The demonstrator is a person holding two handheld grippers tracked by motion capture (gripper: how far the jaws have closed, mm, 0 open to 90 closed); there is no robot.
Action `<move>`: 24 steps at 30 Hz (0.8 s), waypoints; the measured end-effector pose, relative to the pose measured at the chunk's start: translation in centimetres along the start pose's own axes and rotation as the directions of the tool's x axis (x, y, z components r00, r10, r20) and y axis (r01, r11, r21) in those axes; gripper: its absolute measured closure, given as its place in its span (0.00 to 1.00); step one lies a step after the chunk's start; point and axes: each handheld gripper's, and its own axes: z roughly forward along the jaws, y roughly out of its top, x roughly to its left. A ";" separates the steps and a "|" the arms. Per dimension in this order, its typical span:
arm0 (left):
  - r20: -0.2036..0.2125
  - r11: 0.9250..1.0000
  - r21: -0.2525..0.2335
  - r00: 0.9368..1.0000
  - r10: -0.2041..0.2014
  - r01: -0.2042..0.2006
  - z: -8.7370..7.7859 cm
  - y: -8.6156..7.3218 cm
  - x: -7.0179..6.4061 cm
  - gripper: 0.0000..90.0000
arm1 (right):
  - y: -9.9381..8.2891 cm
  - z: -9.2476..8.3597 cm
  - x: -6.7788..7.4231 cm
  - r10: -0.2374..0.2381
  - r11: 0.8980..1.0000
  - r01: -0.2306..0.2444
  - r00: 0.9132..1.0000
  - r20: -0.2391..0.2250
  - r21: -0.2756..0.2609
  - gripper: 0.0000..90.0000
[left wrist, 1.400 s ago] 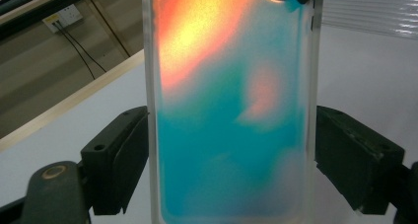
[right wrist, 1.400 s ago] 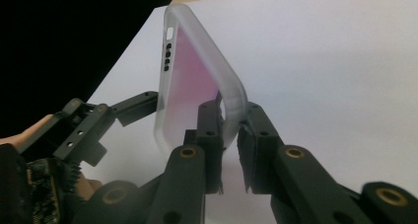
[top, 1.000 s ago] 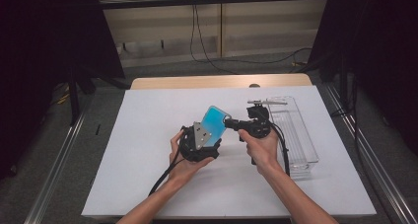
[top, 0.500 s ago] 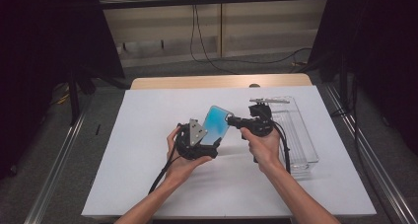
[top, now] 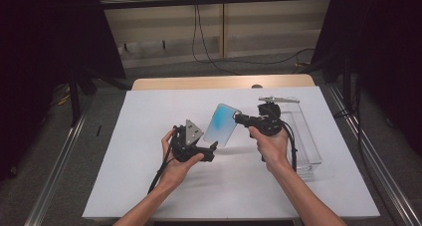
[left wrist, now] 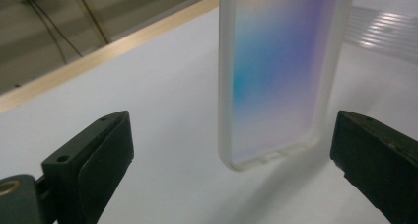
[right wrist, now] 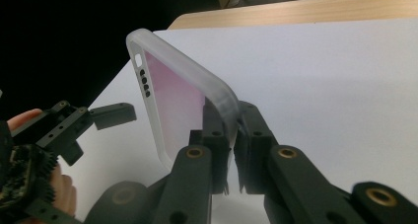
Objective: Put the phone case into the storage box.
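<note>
Phone case [top: 221, 125] hangs in mid-air above the white table [top: 149, 186], right gripper [top: 238, 118] clamped on its right edge so the free end sticks out left for a handoff; left gripper [top: 211, 147], just near-left of it, has jaws that have just been opening, now wide apart, case end between them, untouched

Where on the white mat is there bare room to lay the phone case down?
The white mat is bare left of the left gripper and along the near edge below both hands. The right edge is crowded: the clear tray sits beside the right gripper, which holds the phone case.
</note>
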 end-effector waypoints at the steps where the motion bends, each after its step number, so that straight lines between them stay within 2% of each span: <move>1: -0.010 1.000 -0.004 1.000 0.001 -0.001 -0.2 0.0 0.1 0.02 | 0.0 0.0 0.0 -0.003 1.000 0.003 1.000 0.002 -0.003 0.93; 3: -0.038 1.000 -0.018 0.999 0.010 -0.011 -0.6 0.0 0.3 0.03 | 0.0 -0.1 -0.1 -0.007 1.000 0.007 1.000 0.004 -0.004 0.93; 5: -0.013 0.999 -0.040 1.000 -0.010 0.010 -1.1 -0.2 0.6 0.03 | 0.1 -0.1 -0.1 -0.014 1.000 0.014 1.000 0.012 -0.004 0.93; 8: -0.022 0.999 -0.045 1.000 0.007 -0.008 -1.6 -0.6 0.8 0.03 | 0.1 -0.2 -0.2 -0.019 1.000 0.019 1.000 0.016 -0.008 0.93; 11: -0.073 0.998 -0.057 0.997 0.019 -0.023 -2.0 -1.2 0.8 0.03 | 0.2 -0.3 -0.2 -0.028 1.000 0.028 0.999 0.021 -0.009 0.93; 12: -0.077 0.997 -0.072 0.997 0.015 -0.021 -2.1 -1.4 0.9 0.03 | 0.2 -0.4 -0.3 -0.027 1.000 0.028 0.999 0.021 -0.005 0.93; 15: -0.071 0.992 -0.126 0.997 -0.009 0.000 -2.6 -1.7 1.4 0.03 | 0.2 -0.6 -0.5 -0.042 0.999 0.042 0.999 0.035 -0.006 0.94; 17: -0.069 0.987 -0.160 0.997 -0.044 0.032 -3.0 -2.0 1.7 0.03 | 0.2 -0.9 -0.6 -0.040 0.999 0.040 0.999 0.036 -0.007 0.94; 19: -0.040 0.984 -0.164 0.996 -0.074 0.067 -3.3 -2.3 2.0 0.04 | 0.3 -1.0 -0.8 -0.042 0.999 0.042 0.998 0.039 -0.013 0.94; 20: -0.040 0.983 -0.169 0.996 -0.084 0.076 -3.4 -2.4 2.1 0.04 | 0.3 -1.1 -0.8 -0.045 0.999 0.045 0.998 0.042 -0.015 0.94; 24: -0.035 0.974 -0.214 0.996 -0.087 0.078 -3.9 -3.0 2.3 0.05 | 0.2 -1.4 -0.9 -0.059 0.998 0.059 0.997 0.042 -0.018 0.94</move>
